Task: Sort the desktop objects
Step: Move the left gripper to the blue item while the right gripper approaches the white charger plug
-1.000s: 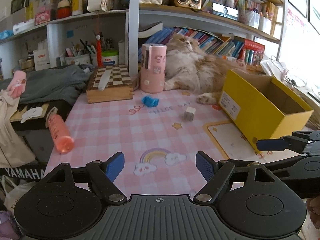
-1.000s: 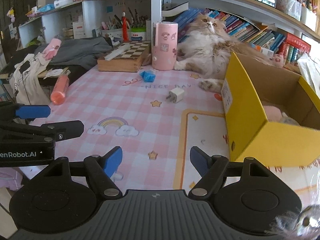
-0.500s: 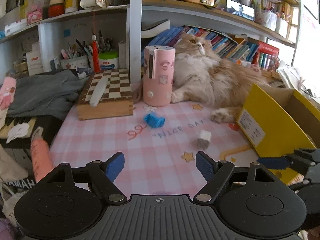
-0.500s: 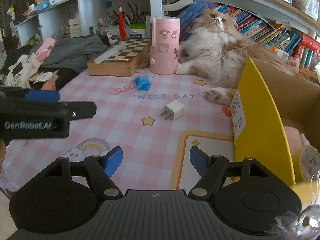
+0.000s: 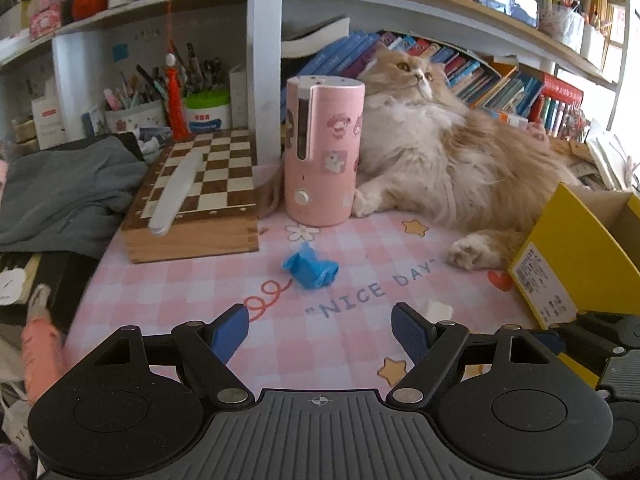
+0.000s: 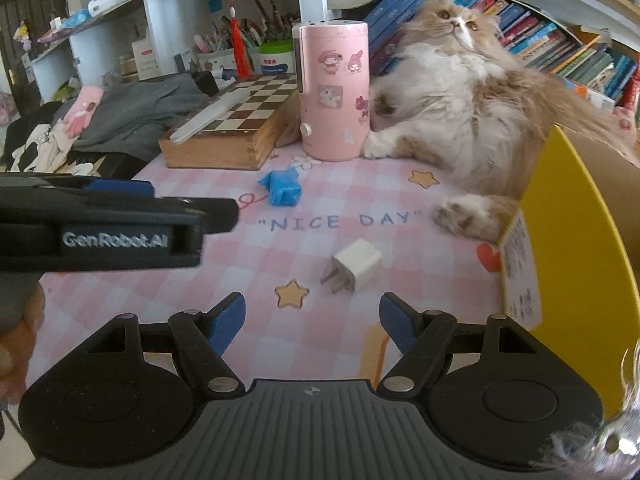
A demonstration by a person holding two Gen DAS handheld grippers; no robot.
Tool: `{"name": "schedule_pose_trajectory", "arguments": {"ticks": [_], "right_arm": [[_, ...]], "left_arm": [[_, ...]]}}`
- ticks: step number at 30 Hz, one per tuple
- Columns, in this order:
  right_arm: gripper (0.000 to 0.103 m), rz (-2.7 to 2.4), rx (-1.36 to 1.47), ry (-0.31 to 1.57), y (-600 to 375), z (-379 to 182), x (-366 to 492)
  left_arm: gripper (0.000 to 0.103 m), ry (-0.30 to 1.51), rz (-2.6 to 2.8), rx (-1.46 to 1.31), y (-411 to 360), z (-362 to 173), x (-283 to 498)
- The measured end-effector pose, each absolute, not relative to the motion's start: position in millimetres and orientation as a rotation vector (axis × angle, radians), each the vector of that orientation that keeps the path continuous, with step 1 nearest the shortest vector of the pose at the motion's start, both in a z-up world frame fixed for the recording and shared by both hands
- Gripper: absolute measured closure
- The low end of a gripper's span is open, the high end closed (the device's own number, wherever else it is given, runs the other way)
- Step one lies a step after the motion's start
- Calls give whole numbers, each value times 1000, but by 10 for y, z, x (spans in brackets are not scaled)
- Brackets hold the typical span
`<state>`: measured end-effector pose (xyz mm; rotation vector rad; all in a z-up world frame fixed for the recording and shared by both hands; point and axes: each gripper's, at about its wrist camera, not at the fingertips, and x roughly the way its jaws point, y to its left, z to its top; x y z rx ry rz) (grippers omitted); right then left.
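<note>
White charger plug (image 6: 357,267): smooth plastic cube, two metal prongs aimed lower left, lying on its side on the pink checked mat (image 6: 240,272), just ahead of the right gripper (image 6: 312,316). Blue crumpled item (image 5: 311,269): soft, wrinkled, beyond the left gripper (image 5: 320,330). Yellow cardboard box (image 6: 576,264): open-topped, at right. Both grippers: jaws wide apart, nothing between them.
</note>
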<state>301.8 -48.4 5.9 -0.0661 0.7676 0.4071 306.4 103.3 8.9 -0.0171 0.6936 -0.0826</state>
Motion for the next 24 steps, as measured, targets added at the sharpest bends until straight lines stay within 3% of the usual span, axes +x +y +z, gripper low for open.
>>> {"name": "schedule_pose_trajectory", "arguments": {"ticks": [14, 24], "right_arm": [[30, 382, -73, 795, -499, -183, 3572], [30, 396, -121, 682, -506, -418, 3646]], "left_arm": [[22, 786, -129, -40, 960, -347, 3962], [23, 705, -84, 18, 898, -610, 4112]]}}
